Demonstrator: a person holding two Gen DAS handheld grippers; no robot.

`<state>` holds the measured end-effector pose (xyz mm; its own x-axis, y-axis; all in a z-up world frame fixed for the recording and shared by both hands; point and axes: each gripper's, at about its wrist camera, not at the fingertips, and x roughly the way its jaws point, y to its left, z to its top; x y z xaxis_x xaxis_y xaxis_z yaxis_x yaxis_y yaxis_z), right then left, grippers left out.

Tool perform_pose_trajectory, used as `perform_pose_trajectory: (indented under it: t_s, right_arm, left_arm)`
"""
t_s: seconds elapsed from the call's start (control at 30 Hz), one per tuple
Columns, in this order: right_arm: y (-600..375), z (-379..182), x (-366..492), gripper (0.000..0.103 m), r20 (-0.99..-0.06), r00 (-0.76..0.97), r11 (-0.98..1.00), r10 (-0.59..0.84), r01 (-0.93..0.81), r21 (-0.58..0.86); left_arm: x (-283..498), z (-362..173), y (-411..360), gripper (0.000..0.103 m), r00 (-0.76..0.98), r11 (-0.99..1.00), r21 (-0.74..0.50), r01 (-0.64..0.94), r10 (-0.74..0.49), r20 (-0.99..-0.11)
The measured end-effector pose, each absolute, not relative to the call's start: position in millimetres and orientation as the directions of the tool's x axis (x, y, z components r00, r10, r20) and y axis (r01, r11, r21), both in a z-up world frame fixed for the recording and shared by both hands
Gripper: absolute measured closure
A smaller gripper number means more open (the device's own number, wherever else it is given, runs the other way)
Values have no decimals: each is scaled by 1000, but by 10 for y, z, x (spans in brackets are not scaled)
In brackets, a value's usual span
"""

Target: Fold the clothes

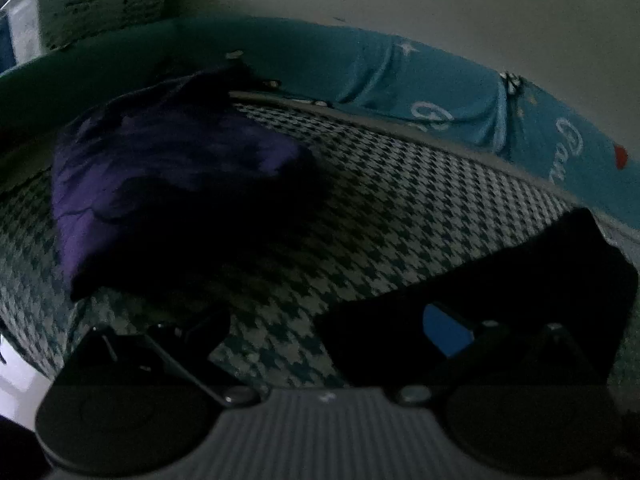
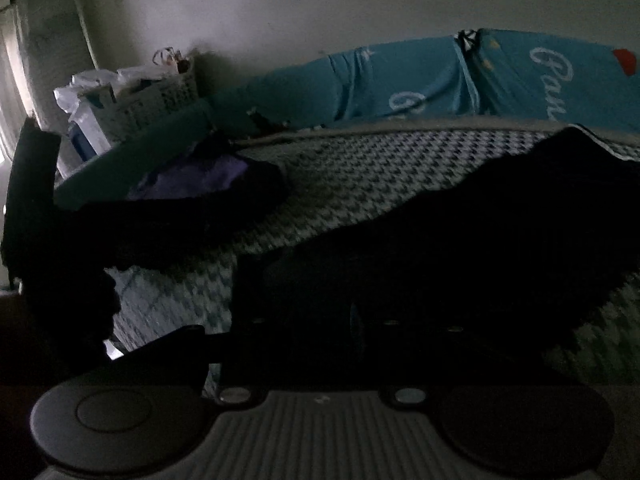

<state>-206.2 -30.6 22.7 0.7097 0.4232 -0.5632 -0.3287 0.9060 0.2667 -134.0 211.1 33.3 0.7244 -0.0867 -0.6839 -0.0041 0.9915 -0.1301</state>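
Left tool (image 1: 320, 332) spread wide, right finger (image 1: 448, 332) over black garment (image 1: 500, 272).

The left hand-held gripper (image 1: 320, 332) has black fingers, a blue pad, silver screws and a ribbed grey body.

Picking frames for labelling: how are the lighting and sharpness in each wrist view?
Left wrist view: dim, fisheye-bowed, slightly soft; the purple garment and houndstooth cover stay readable. Right wrist view: darker; the black garment and right hand-held gripper merge into shadow.
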Motion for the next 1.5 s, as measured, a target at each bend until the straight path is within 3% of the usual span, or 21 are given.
perform_pose_trajectory:
  t_s: [0.27, 0.33, 0.67, 0.9, 1.03, 1.5]
  right_arm:
    - [-162, -22, -2274, 71, -642, 643, 902, 418, -380, 206]
    - [-128, -55, -2365, 66, -641, 646, 899, 415, -401, 179]
    - [-80, -87, -2492, 66, -656, 629, 886, 418, -443, 140]
    - [67, -49, -2658, 63, -627, 667, 857, 403, -515, 2]
    - [119, -46, -2697, 47, -603, 694, 850, 393, -524, -49]
    - [282, -270, -2674, 47, -626, 704, 820, 336, -545, -173]
  left_arm:
    - [-1327, 187, 1937, 0, 686, 995, -86, 48, -95, -721]
    - [-1320, 149, 1910, 0, 675, 995, -78, 57, -96, -731]
    - [-1258, -68, 1836, 0, 611, 998, -41, 56, -67, -789]
    - [-1272, -78, 1829, 0, 612, 998, -26, 59, -57, -789]
    - [-1269, -74, 1835, 0, 611, 998, -30, 58, -59, -789]
    - [-1262, -46, 1875, 0, 604, 996, -72, 44, -83, -792]
